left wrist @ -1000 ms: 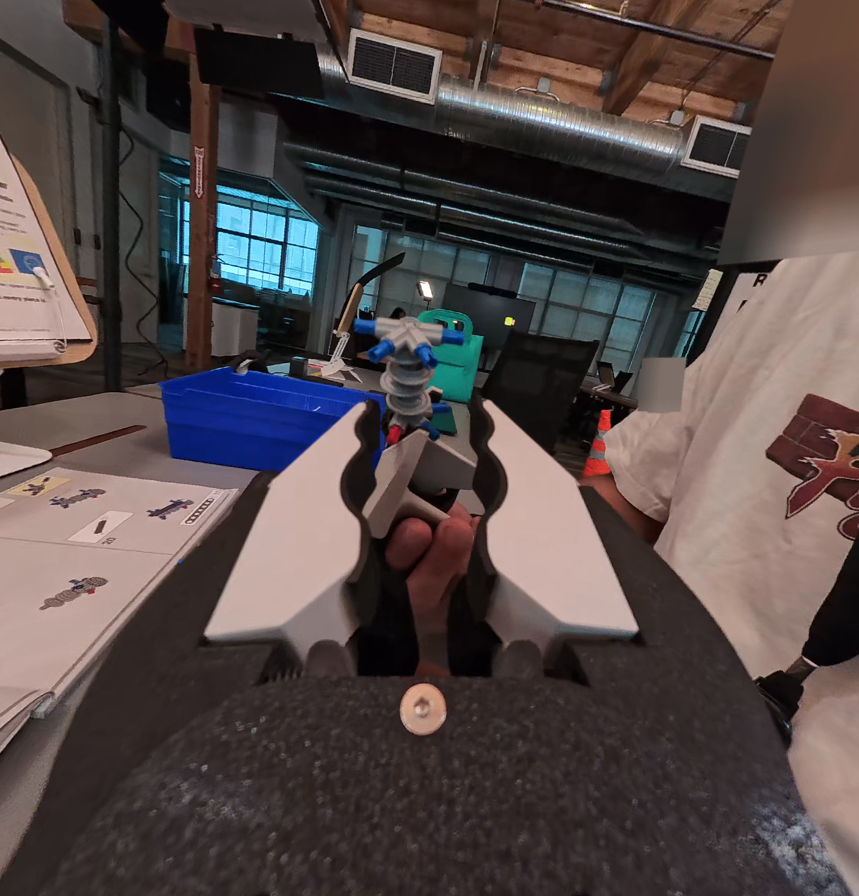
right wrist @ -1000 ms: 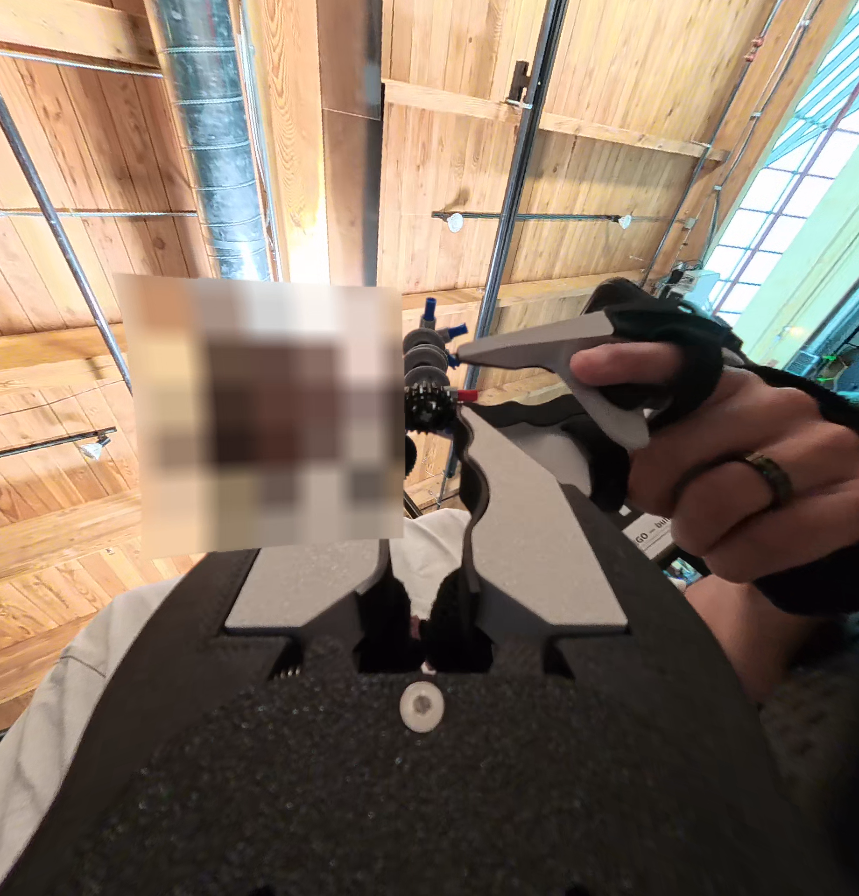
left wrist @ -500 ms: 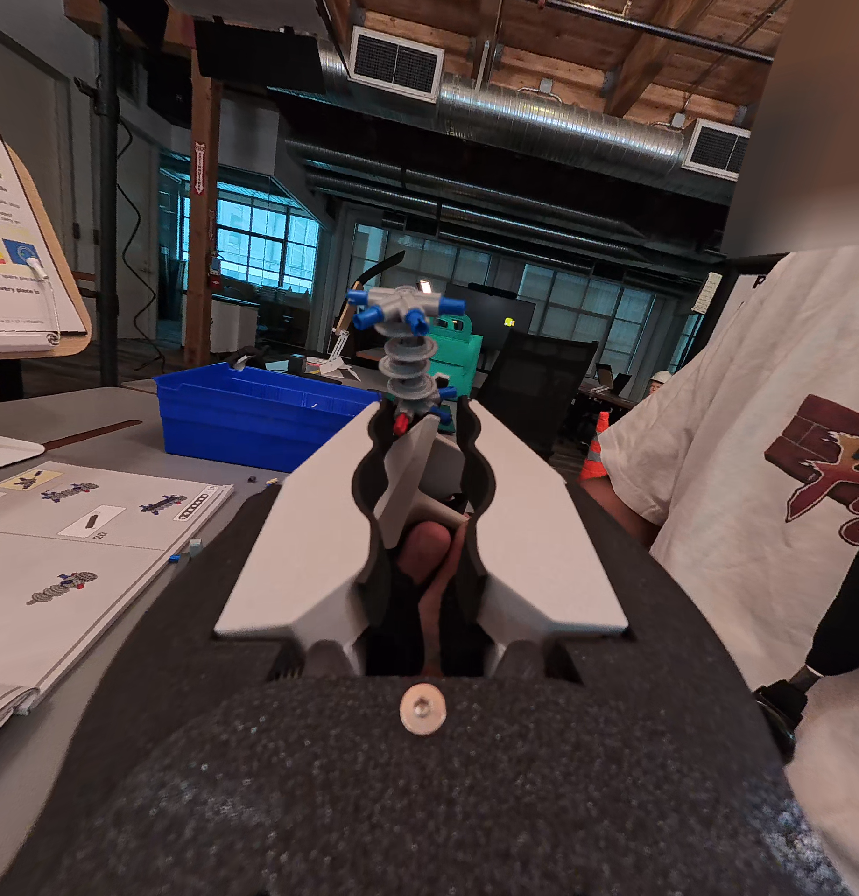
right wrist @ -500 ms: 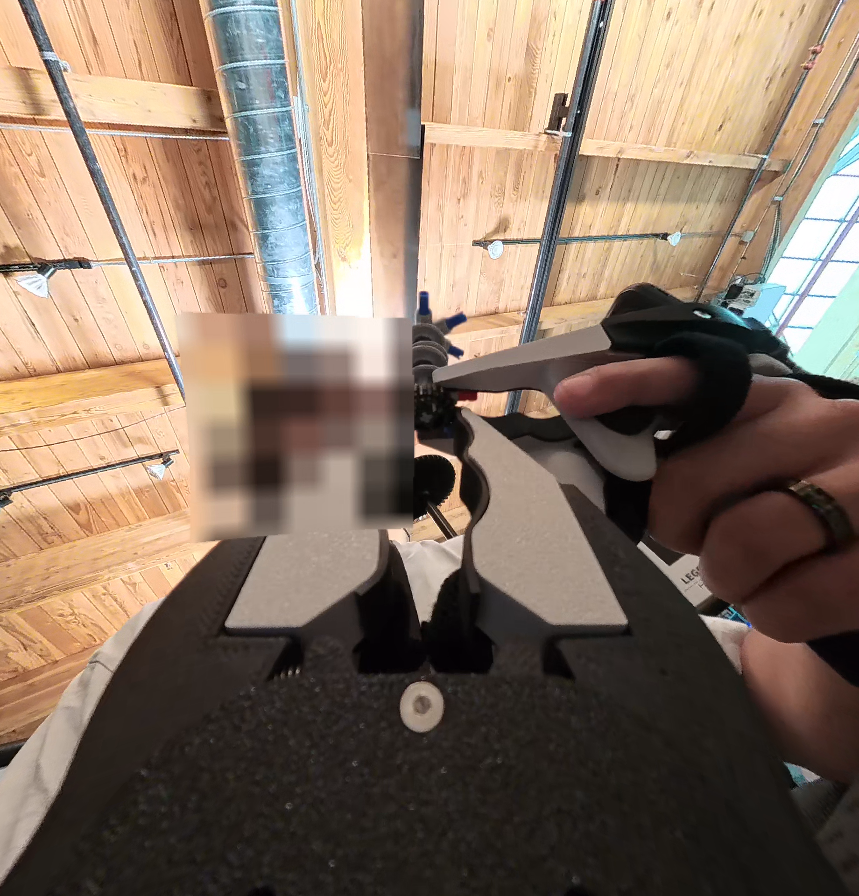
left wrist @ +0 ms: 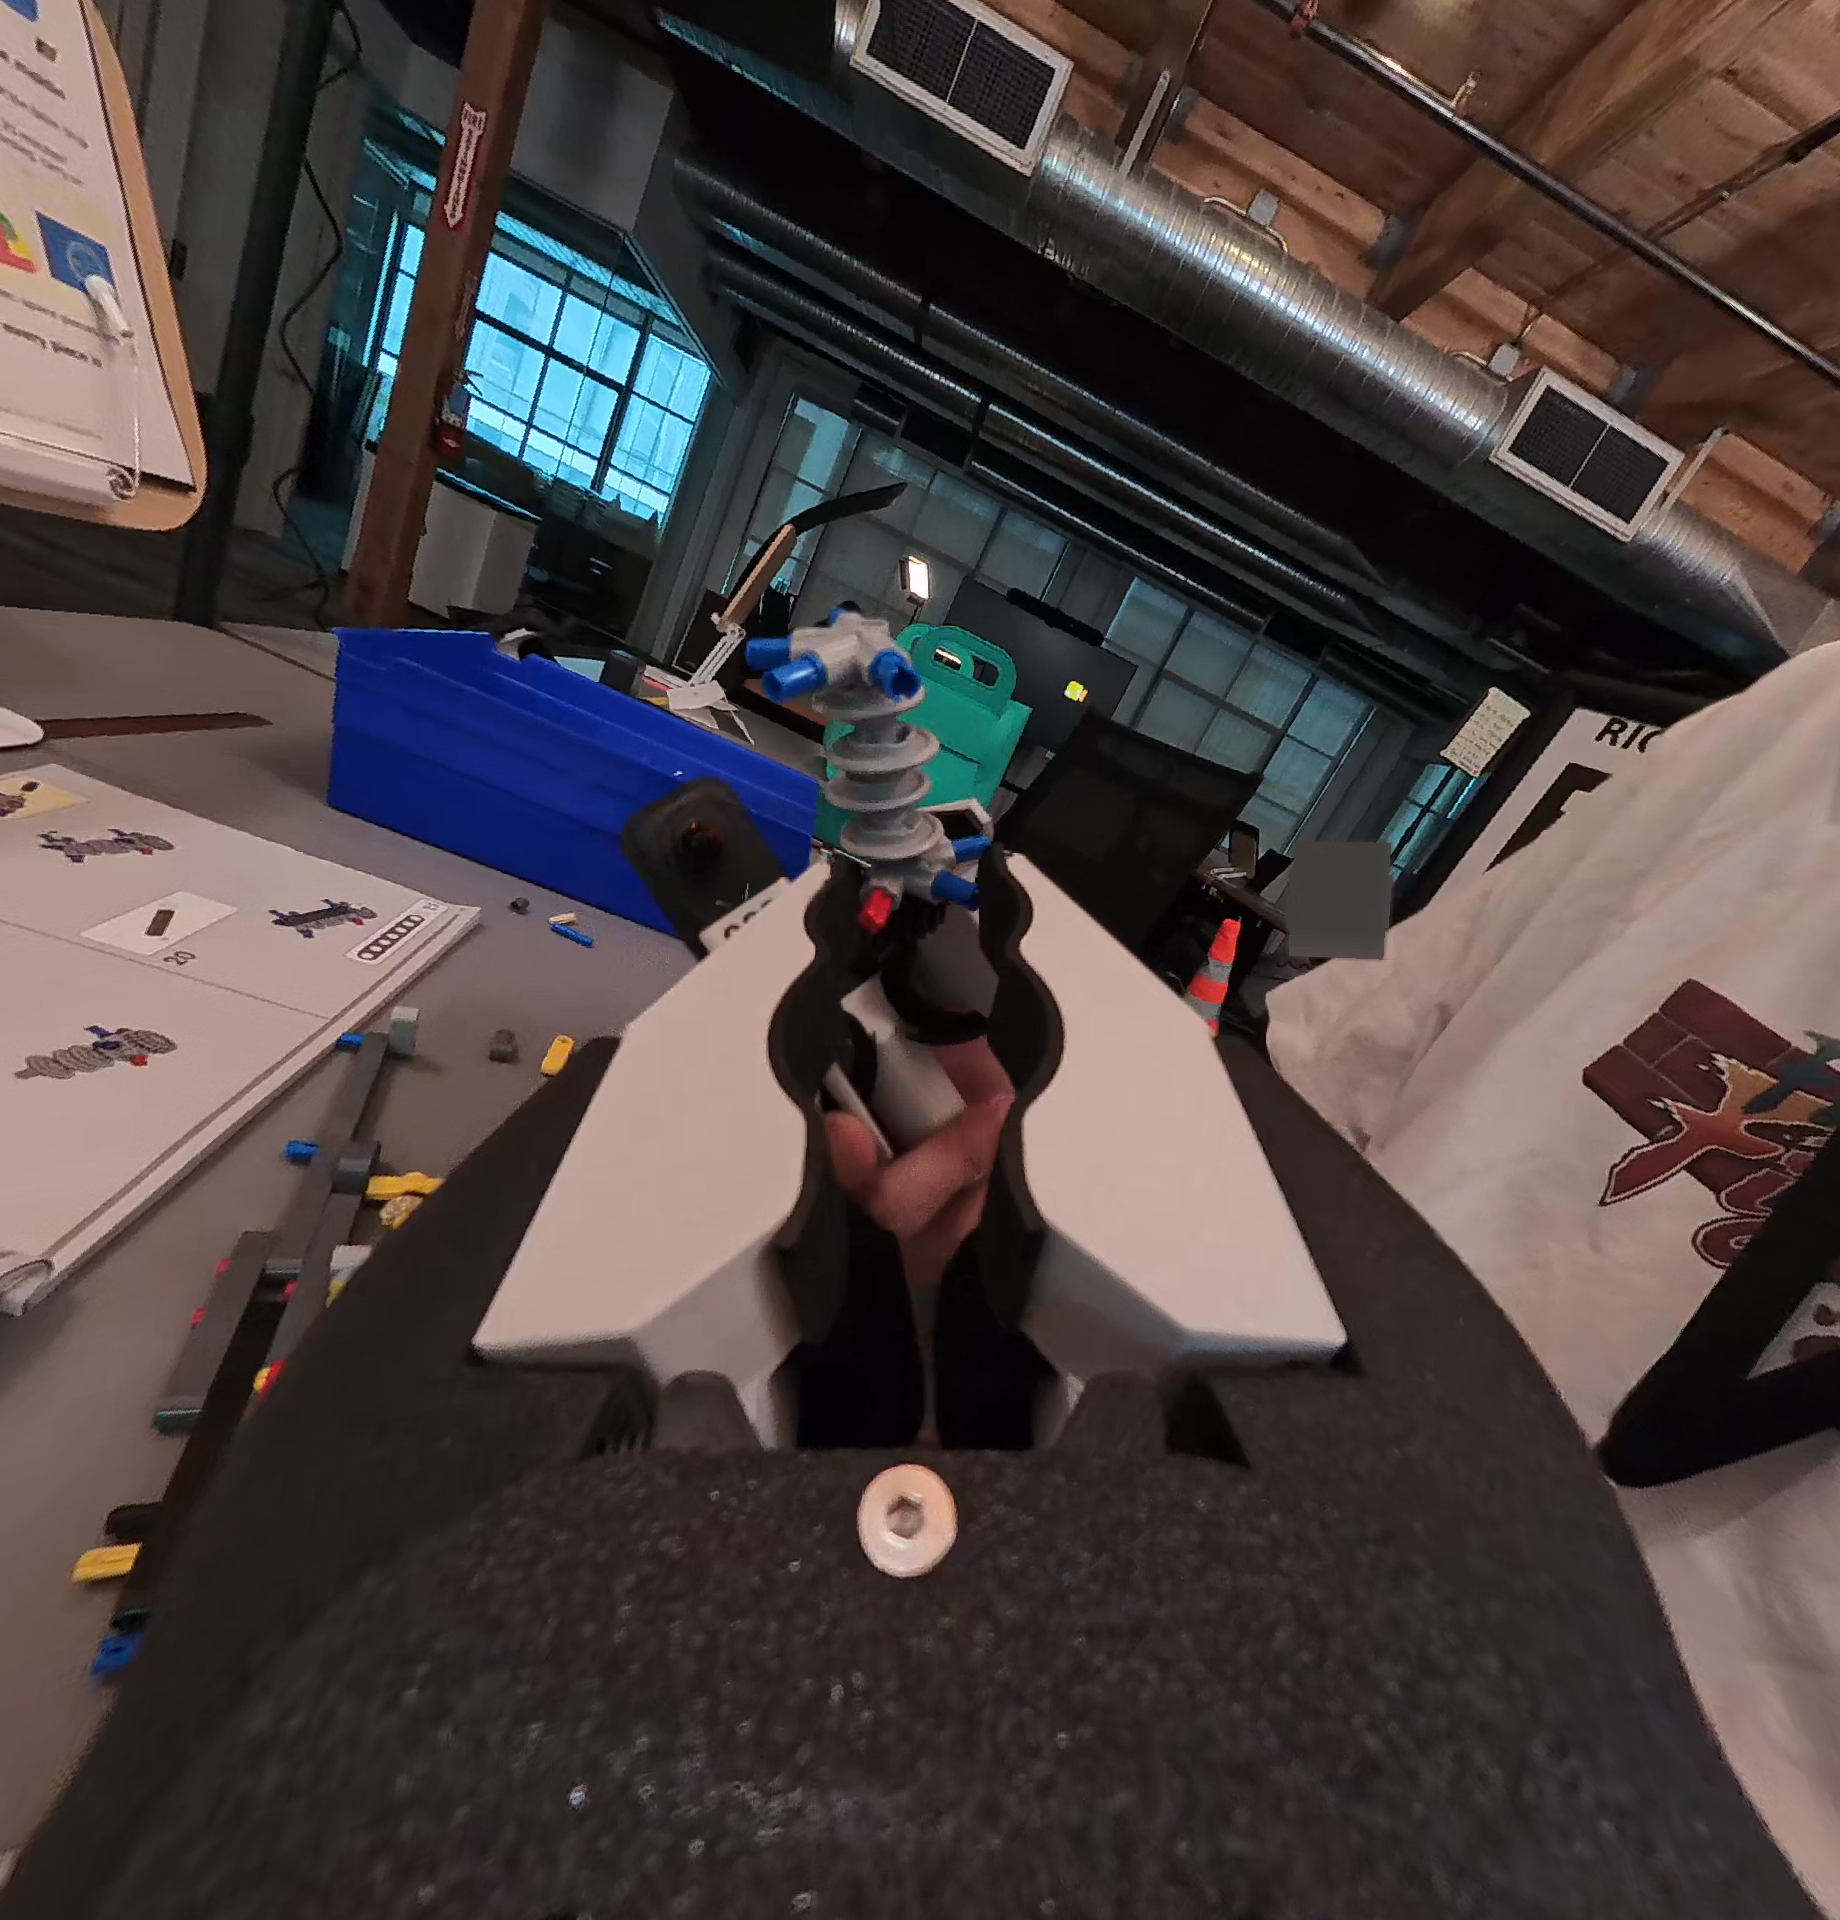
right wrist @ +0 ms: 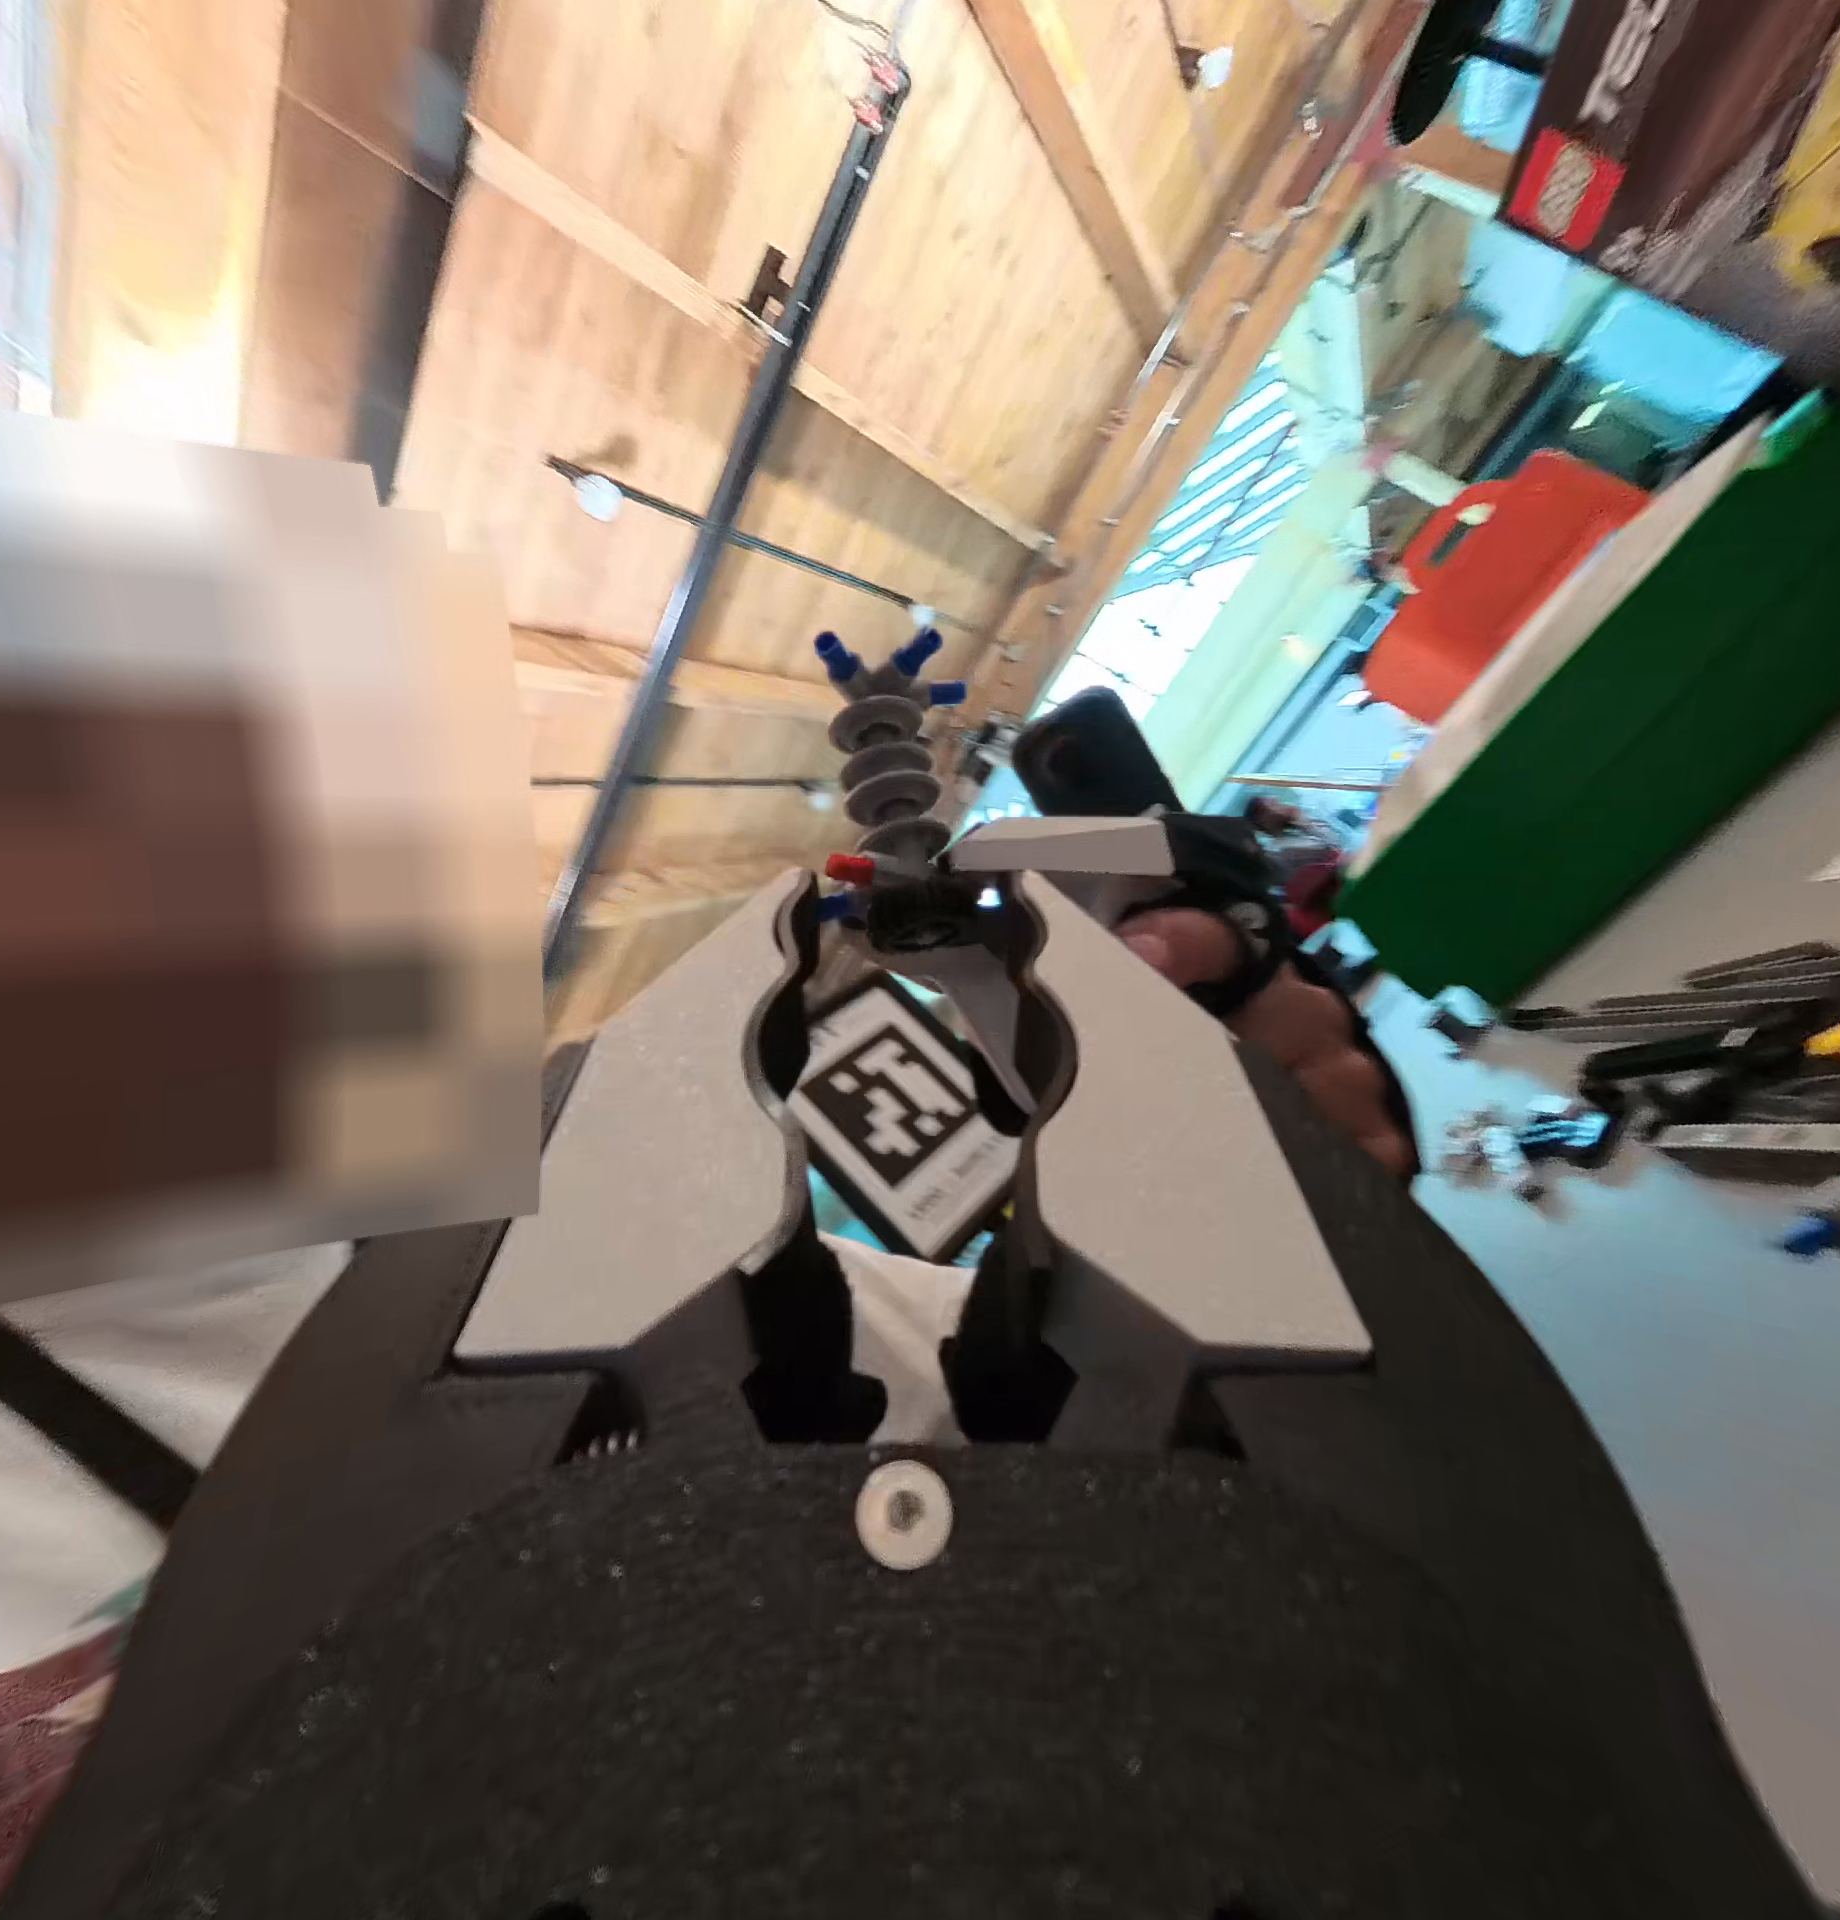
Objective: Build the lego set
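Both hand-held grippers meet on the lego assembly [left wrist: 874, 769], a grey stack of ribbed discs topped by a hub with blue pins, held up in the air above the worktop [left wrist: 604, 966].

Left hand-held gripper [left wrist: 911, 883]: tips narrowed around the assembly's lower end, near the red pin; looks like it's clamping it.

Right hand-held gripper [right wrist: 911, 899]: tips also pinched on the bottom of the assembly, at the black gear.

The assembly stands roughly upright, slightly tilted.

On the worktop: an open instruction booklet [left wrist: 168, 987] at left, loose lego pieces [left wrist: 396, 1184] beside it, and a blue bin [left wrist: 542, 769] behind.
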### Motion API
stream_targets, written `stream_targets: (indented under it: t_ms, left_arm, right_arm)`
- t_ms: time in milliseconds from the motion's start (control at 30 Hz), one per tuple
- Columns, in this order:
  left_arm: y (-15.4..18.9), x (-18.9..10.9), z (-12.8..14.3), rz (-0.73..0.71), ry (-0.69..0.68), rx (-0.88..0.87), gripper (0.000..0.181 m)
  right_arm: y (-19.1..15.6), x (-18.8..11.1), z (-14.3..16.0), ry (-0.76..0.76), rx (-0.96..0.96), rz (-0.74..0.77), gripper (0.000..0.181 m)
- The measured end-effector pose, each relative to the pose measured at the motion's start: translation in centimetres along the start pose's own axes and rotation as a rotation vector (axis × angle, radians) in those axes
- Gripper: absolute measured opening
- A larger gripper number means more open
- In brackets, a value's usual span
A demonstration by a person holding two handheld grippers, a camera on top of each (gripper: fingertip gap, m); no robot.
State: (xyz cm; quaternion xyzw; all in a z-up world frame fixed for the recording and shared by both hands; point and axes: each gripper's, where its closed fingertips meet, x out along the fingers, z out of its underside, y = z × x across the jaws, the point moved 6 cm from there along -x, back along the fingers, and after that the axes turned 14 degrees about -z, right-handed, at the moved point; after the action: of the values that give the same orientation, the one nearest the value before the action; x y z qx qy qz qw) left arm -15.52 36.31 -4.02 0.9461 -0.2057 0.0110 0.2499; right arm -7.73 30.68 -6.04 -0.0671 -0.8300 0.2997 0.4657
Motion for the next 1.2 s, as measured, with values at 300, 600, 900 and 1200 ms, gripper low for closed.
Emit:
stream_targets:
  t_ms: [300, 600, 900, 1200]
  left_arm:
    - [-1.2, -0.4, 0.3, -0.003, -0.042, -0.089, 0.021]
    - [-2.7, -0.2, 1.8, 0.001, -0.154, -0.257, 0.021]
    - [-3.3, 0.1, 2.9, -0.056, -0.223, -0.265, 0.021]
    - [-3.5, 0.1, 2.9, -0.088, -0.237, -0.240, 0.021]
  right_arm:
    - [-1.4, -0.8, -2.1, -0.356, -0.496, 0.329, 0.056]
    - [-2.4, 1.1, -1.5, -1.407, -1.148, 0.785, 0.045]
    - [-0.2, 1.1, -0.6, -1.620, -1.130, 0.873, 0.039]
    - [0.0, 0.8, -0.6, -1.573, -1.101, 0.883, 0.039]
